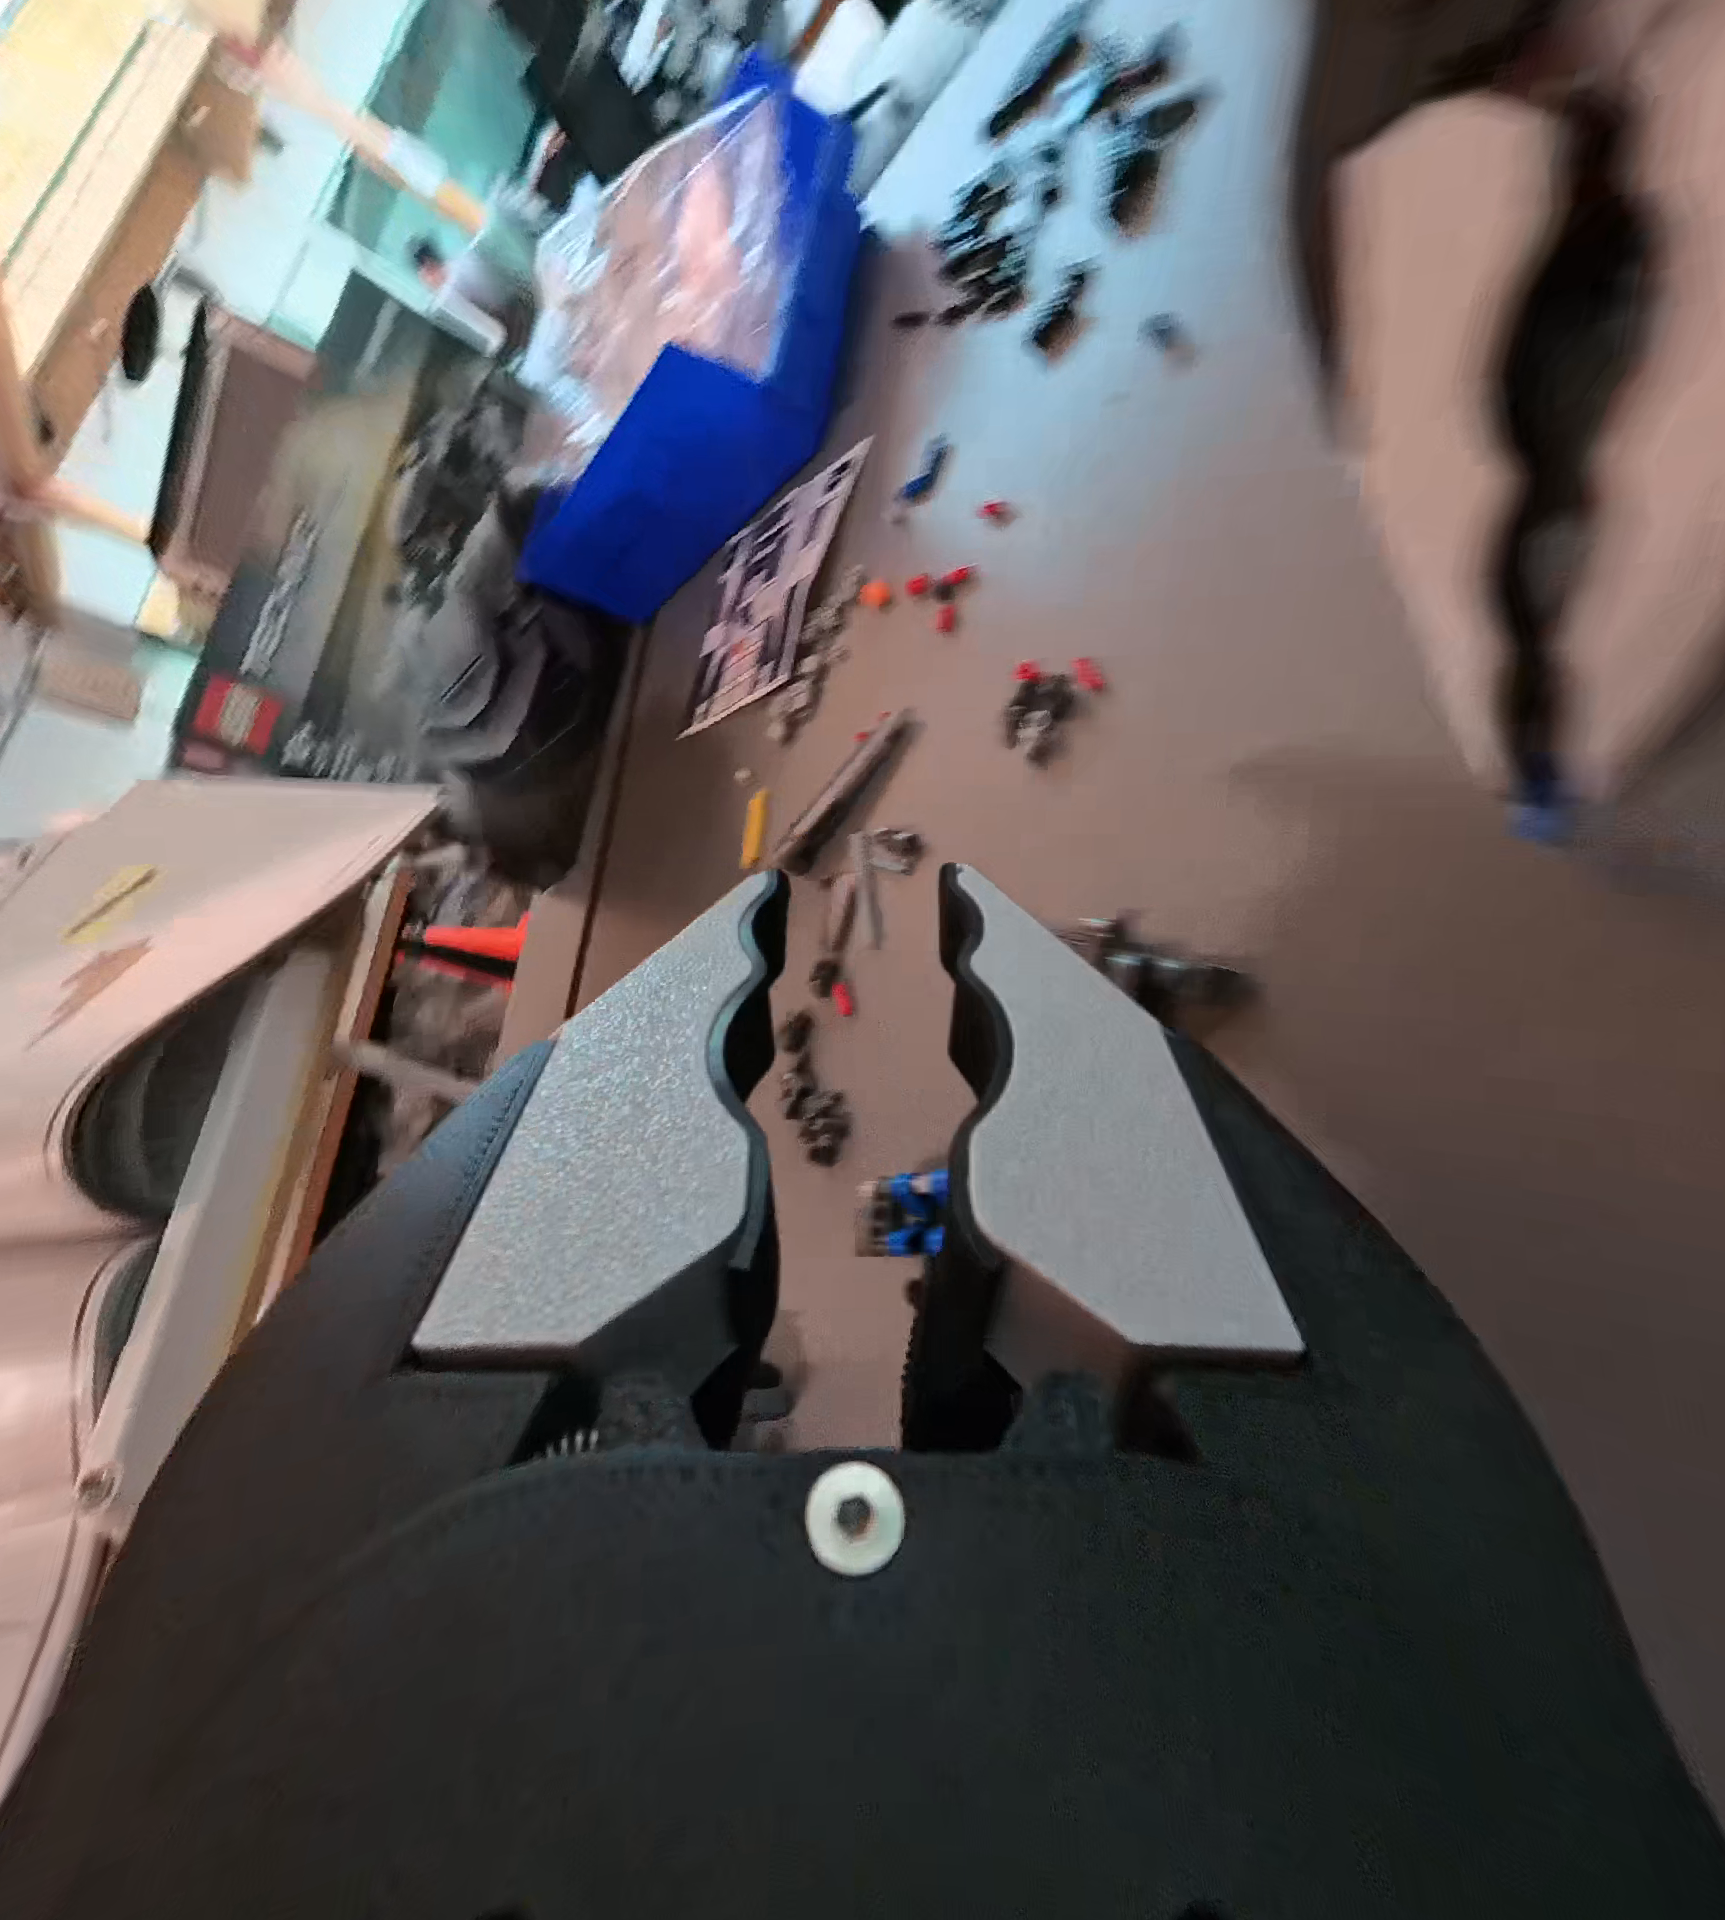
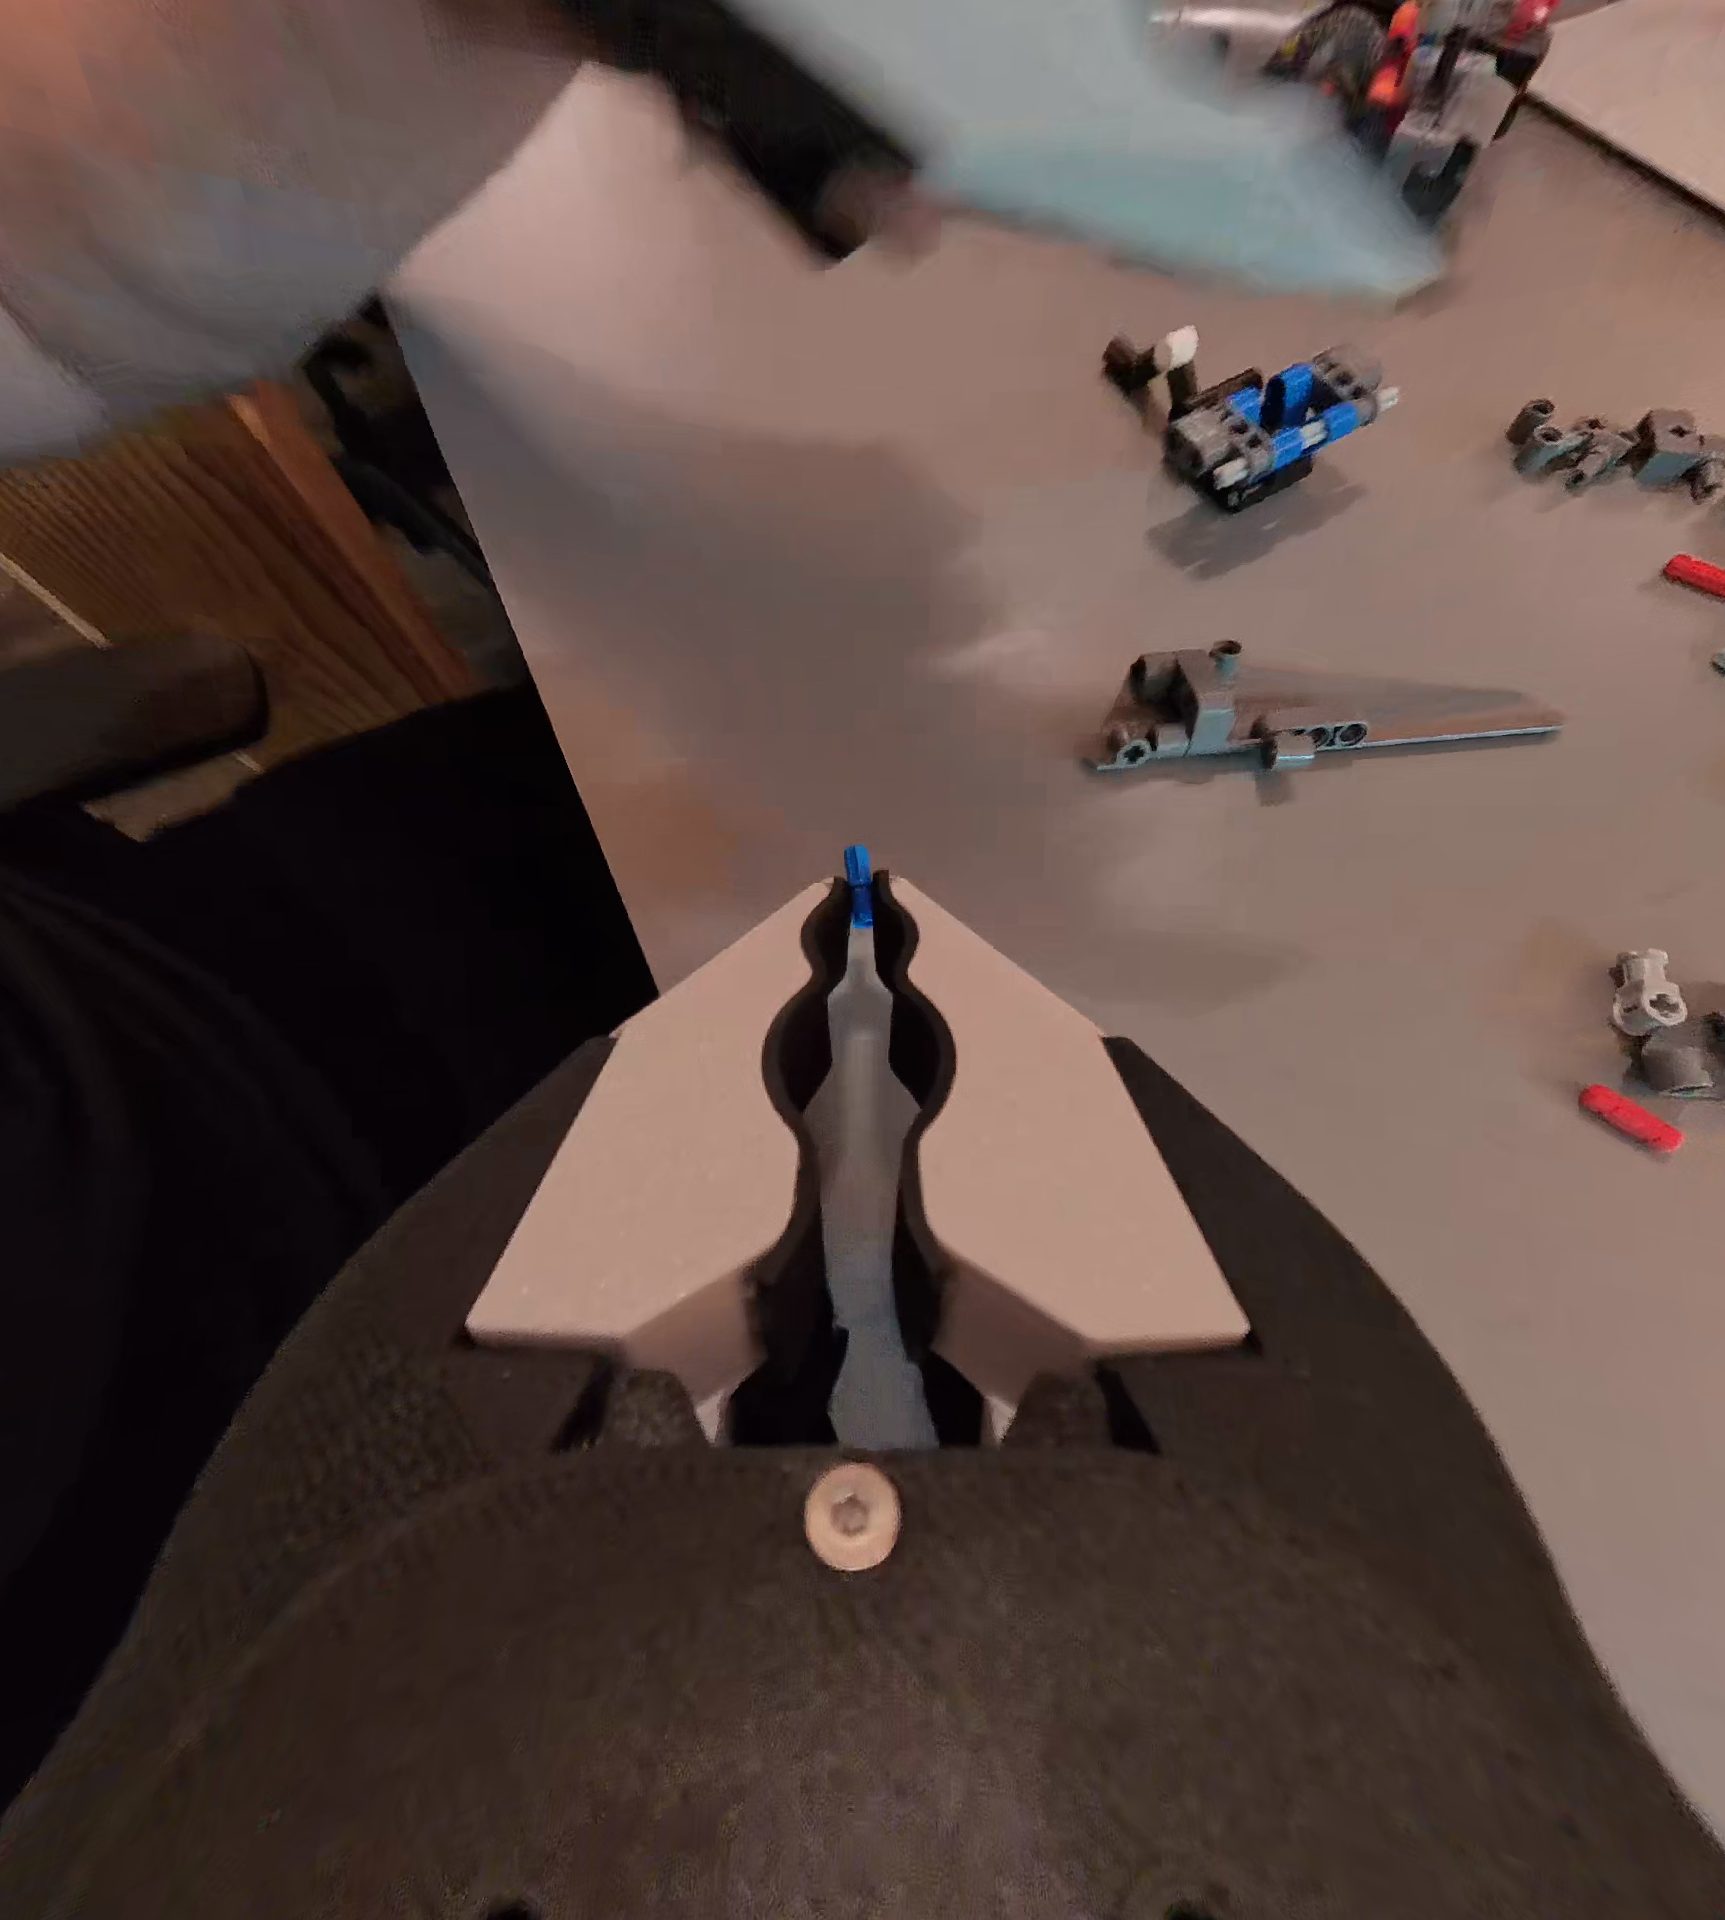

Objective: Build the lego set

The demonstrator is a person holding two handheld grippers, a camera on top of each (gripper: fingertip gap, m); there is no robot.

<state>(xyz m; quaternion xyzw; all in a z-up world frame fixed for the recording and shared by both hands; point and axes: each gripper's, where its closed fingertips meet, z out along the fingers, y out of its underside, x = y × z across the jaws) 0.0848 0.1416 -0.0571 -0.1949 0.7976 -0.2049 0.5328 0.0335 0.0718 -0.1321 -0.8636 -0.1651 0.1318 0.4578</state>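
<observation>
Right gripper (image 2: pixel 859 883) closed to a sliver on a small blue pin (image 2: pixel 857 878), the pin's tip poking out past the fingertips. Held above the grey table (image 2: pixel 837 540), close to its near-left edge, clear of the surface.

Left gripper (image 1: pixel 863 883) narrowly parted, nothing between the fingers, tilted over the table with heavy motion blur all around. Seen again as a pale blurred shape (image 2: pixel 1097 135) at the top of the right wrist view.

Out toward the middle of the table: a black-and-blue sub-assembly (image 2: pixel 1263 431) with a white-tipped peg standing just beside it. Nearer the right gripper, a long grey wedge-shaped piece (image 2: pixel 1315 717) lying flat, a dark grey block fixed on its thick end. Along the right edge of that view, a loose row of dark grey connectors (image 2: pixel 1658 457), two red pins (image 2: pixel 1705 574) and (image 2: pixel 1629 1118) lying separately, and a cluster of light and dark grey bushes (image 2: pixel 1694 1034) near the second red pin. At the far side, a partly built model (image 2: pixel 1409 83) with red and grey parts, blurred.

In the left wrist view: an instruction sheet (image 1: pixel 785 592) lying flat on the table, a blue bin (image 1: pixel 723 395) just beyond it near the table's edge holding a clear plastic bag, and scattered dark pieces (image 1: pixel 1045 187) toward the far corner.
</observation>
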